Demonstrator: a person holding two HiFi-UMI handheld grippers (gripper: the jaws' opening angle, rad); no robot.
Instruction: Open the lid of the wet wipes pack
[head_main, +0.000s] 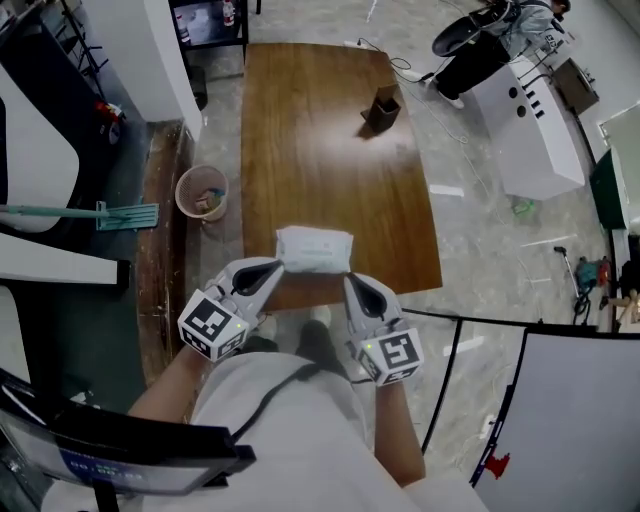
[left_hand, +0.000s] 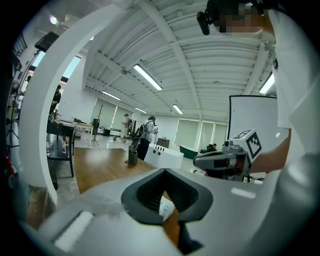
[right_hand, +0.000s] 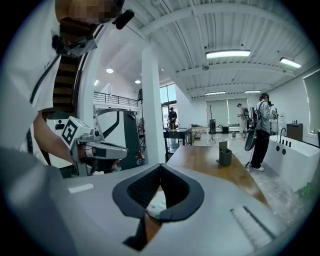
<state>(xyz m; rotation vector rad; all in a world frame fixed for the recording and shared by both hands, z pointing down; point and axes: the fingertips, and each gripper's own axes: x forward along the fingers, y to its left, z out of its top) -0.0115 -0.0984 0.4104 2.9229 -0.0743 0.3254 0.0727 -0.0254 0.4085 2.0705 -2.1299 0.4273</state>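
The wet wipes pack (head_main: 314, 250) lies at the six o'clock edge of the table (head_main: 320, 150), right in front of the person. It is a soft, pillow-shaped white packet with crinkled film. The gripper views show some green print on it.

The left gripper (head_main: 272, 268) comes in at the pack's seven o'clock corner and the right gripper (head_main: 352, 282) at its five o'clock corner. Both are smooth pale-grey shells with dark ribbed pads, and each carries a cube of black-and-white square markers. Both pairs of jaws are closed, with the tips meeting. The pack shows through the window below the tips in each gripper's own view. I cannot tell whether either tip pinches the film.

The table is a long slab of warm brown wood, polished enough to catch a glare down its middle. A small dark angular holder (head_main: 383, 110) stands on it at about one o'clock from the pack, well apart.

The floor is pale stone-look tile. A round pinkish bin (head_main: 202, 192) stands at ten o'clock beside a wooden strip, and a teal mop (head_main: 100, 214) lies at nine. A white counter unit (head_main: 530, 120) stands at two o'clock, with a person (head_main: 490, 40) beside it.
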